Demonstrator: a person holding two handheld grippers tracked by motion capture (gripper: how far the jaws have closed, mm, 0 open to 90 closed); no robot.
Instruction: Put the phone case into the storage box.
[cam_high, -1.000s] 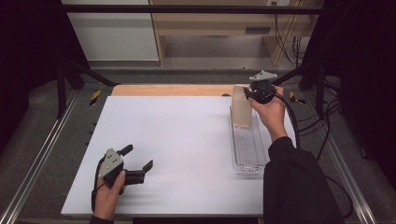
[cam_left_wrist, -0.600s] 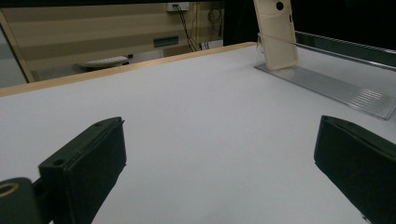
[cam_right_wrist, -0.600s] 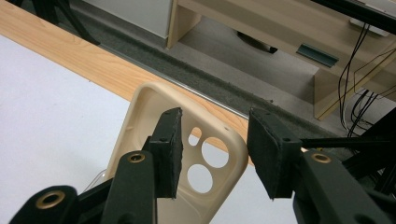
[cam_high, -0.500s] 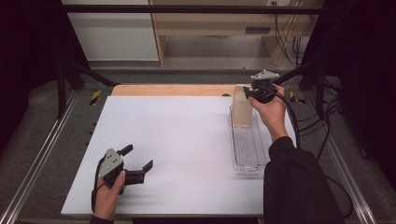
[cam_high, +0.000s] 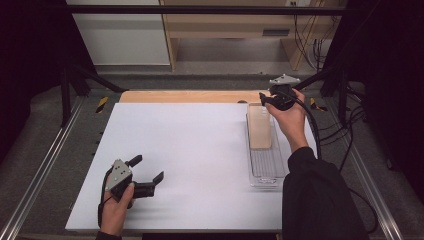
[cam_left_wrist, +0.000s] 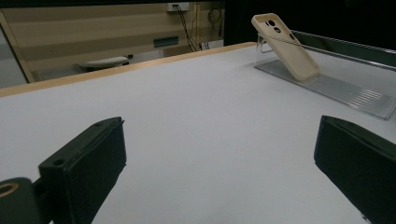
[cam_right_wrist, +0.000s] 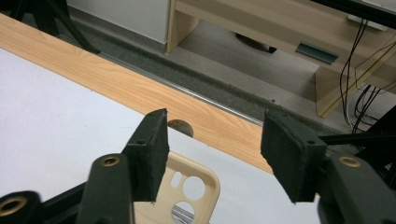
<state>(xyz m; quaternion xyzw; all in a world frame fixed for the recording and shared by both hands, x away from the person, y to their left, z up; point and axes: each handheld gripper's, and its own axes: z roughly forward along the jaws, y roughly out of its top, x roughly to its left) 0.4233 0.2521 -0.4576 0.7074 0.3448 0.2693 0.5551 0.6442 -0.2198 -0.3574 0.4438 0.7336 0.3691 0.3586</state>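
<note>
High view: left gripper (cam_high: 148, 175) low on the white counter (cam_high: 190, 150), held in a hand (cam_high: 116, 212) near the front edge, fingers spread apart with nothing between them. Right gripper (cam_high: 265, 98) at the far right of the counter, gripped by the other hand (cam_high: 291, 120), hovering above the top end of a beige phone case (cam_high: 259, 127). Case leaning lengthwise in a clear tray (cam_high: 267, 175), upper end toward the far edge. Whether touched by the fingers, cannot tell from here.

Left gripper view: two black fingers (cam_left_wrist: 88, 163) wide apart, bare white counter between them. Far off at upper right, the phone case tilted against the tray's end wall, camera cutouts at the top, lower edge resting on the ribbed tray floor.

Right gripper view: fingers (cam_right_wrist: 152, 151) apart, not closed on anything. Top of the phone case just below and between them, camera holes visible, left finger overlapping its corner. Beyond, the wooden strip (cam_right_wrist: 140, 93) of the counter edge.
</note>
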